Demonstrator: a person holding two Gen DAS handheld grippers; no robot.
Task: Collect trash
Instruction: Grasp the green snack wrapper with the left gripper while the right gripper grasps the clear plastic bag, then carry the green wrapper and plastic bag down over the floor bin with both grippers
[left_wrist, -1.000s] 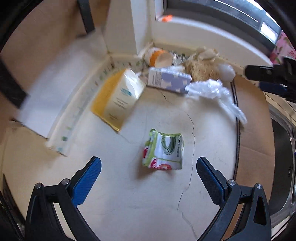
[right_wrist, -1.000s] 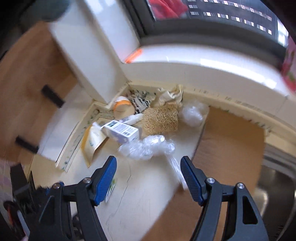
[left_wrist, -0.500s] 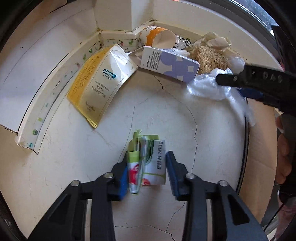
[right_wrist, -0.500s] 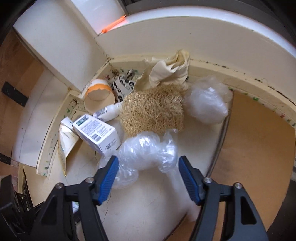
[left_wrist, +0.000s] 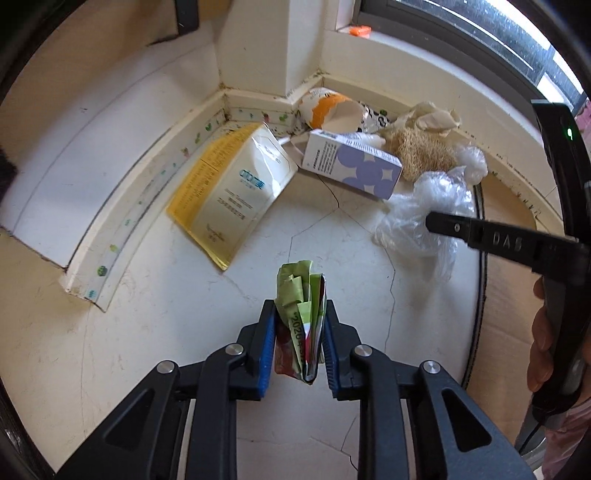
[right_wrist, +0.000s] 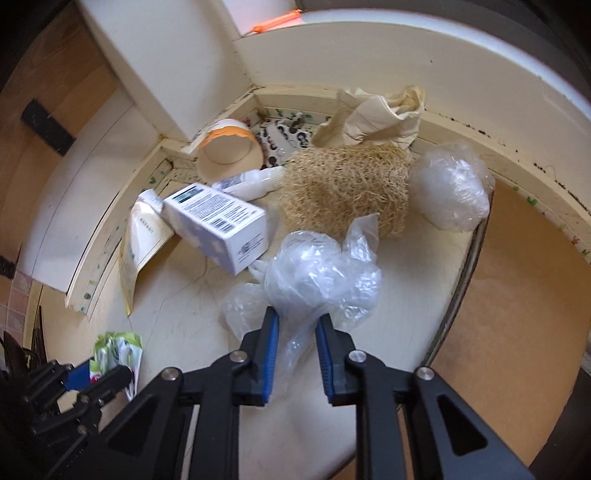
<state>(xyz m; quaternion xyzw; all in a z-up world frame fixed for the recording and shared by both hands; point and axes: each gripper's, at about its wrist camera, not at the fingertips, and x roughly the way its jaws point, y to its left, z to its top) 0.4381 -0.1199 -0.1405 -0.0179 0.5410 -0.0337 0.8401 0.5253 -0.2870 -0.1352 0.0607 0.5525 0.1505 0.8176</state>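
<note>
A crumpled green printed wrapper (left_wrist: 300, 291) stands upright on the cracked cream counter (left_wrist: 166, 332), squeezed between the blue pads of my left gripper (left_wrist: 300, 314), whose jaws are closing on it. My right gripper (right_wrist: 295, 325) is shut on the near tail of a crumpled clear plastic bag (right_wrist: 317, 277) lying on the counter. In the left wrist view the plastic bag (left_wrist: 424, 203) sits at the right, with the right gripper's black finger across it. In the right wrist view the wrapper (right_wrist: 114, 350) and left gripper (right_wrist: 92, 373) show at the lower left.
Against the corner wall lie a yellow-white pouch (left_wrist: 229, 195), a white-purple box (left_wrist: 354, 166), an orange-white cup (left_wrist: 328, 110), a small white bottle (right_wrist: 251, 182), a straw-coloured scrubber (right_wrist: 343, 192), a cream paper bag (right_wrist: 384, 110) and a second plastic wad (right_wrist: 450, 188). Brown board (right_wrist: 517, 295) covers the right.
The left gripper came down over the green wrapper and closed on it, folding it upright. The right gripper dropped toward the clear plastic bag and closed on its near end.
</note>
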